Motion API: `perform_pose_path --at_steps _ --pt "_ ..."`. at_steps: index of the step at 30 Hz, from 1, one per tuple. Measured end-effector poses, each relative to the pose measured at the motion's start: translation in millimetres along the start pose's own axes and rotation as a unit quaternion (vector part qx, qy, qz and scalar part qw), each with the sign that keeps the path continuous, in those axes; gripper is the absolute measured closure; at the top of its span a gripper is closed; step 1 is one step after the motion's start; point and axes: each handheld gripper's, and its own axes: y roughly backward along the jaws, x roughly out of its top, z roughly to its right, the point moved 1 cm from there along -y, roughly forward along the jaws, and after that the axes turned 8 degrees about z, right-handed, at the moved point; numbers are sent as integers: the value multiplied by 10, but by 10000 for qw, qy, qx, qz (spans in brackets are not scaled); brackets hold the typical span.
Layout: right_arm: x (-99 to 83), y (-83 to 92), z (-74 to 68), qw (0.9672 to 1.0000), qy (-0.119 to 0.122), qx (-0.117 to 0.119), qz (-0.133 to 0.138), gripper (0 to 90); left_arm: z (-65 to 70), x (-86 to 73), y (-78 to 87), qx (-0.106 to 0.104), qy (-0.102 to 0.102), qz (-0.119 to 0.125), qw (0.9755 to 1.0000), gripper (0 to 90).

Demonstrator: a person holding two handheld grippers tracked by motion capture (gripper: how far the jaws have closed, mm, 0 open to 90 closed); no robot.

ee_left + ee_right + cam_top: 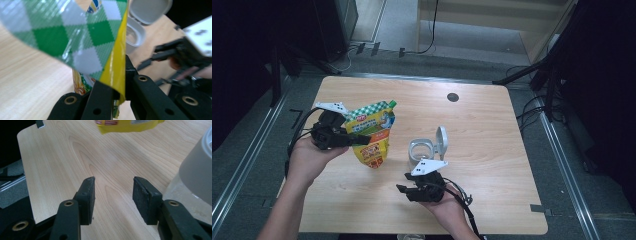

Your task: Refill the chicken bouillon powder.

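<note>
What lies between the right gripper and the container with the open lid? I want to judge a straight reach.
Nothing: in the high view, bare table separates the right gripper from the container.

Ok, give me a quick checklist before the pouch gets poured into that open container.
1. Left gripper clamped on the pouch: ok, jaws shut on its edge in the left gripper view.
2. Pouch lifted off the table: ok.
3. Container lid flipped open: ok.
4. Right gripper steadying the container: not ok, jaws open with nothing between them, container beside them.
5. Green cap removed from the pouch: not ok, appears to be on.
6. Pouch over the container opening: not ok, it hangs off to one side.
</note>
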Motion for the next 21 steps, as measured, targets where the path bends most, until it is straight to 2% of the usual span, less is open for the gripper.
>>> perform_pose_path --at_steps 4,6,8,11,13,17,21 --pt "-1 -56 -4 10000 36 -55 -5 551 133 29 51 -224 -77 -61 9997 900" --pt "-3 -83 -17 10000 15 -39 -26 640 204 42 65 -321 -104 -58 9994 900" --pt "-9 -108 -32 9999 113 -56 -40 725 269 53 78 -409 -127 -83 9990 900" --pt "-20 -157 -49 9997 207 -118 -104 725 371 71 91 -537 -211 -142 9982 900" --pt "-29 -187 -46 9996 187 -177 -78 738 440 82 93 -621 -239 -172 9976 900" --pt "-46 -207 -15 9993 168 -318 39 800 560 95 81 -827 -312 -275 9957 900" --pt "-39 -191 33 9986 110 -477 223 767 657 102 57 -1028 -340 -377 9934 900"
